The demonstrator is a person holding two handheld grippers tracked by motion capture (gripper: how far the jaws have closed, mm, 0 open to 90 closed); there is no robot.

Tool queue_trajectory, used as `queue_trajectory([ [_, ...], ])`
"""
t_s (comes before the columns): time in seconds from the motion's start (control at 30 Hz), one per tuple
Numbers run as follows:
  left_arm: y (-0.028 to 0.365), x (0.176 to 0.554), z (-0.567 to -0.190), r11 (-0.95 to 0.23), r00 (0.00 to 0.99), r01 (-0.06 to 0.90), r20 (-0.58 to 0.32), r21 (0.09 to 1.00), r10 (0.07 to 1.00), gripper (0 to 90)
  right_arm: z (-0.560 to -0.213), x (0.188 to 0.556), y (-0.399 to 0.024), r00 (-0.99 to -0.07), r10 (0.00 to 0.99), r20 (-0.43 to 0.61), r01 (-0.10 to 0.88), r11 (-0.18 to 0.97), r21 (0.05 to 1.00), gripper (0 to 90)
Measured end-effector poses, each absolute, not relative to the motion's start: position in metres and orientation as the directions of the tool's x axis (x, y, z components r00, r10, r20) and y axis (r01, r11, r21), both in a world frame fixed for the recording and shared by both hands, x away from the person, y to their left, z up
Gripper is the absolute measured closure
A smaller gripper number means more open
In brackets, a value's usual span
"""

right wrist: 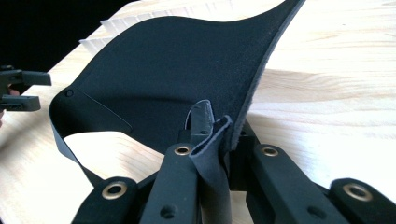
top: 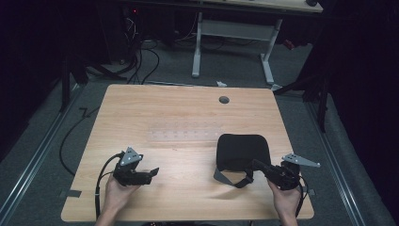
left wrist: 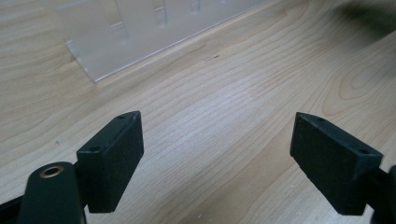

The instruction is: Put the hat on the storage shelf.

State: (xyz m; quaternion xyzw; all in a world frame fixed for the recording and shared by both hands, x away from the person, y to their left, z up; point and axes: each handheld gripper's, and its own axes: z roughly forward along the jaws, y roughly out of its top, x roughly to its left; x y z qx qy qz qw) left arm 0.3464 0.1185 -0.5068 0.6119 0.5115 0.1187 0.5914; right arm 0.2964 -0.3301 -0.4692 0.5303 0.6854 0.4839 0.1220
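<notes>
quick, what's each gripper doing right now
left gripper: open, nothing between its jaws, over the table.
right gripper: shut on the black pad, pinching its near edge.

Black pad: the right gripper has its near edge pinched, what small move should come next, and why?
Probably bring the left gripper across to the loose strap. The right gripper is shut on the black pad, lifting its near edge, while the left one's jaws stand open over bare table, well short of it.
</notes>
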Motion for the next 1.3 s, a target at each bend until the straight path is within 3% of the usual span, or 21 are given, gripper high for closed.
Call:
queue_trajectory([
  [1.3, 0.061, 0.331, -0.479, 0.126, 0.638, 0.413, -0.386, 0.902, 0.666, 11.8, -0.443, 0.328, -0.268, -0.564, 0.737, 0.371, 0.645, 0.114, 0.755, 84.7],
])
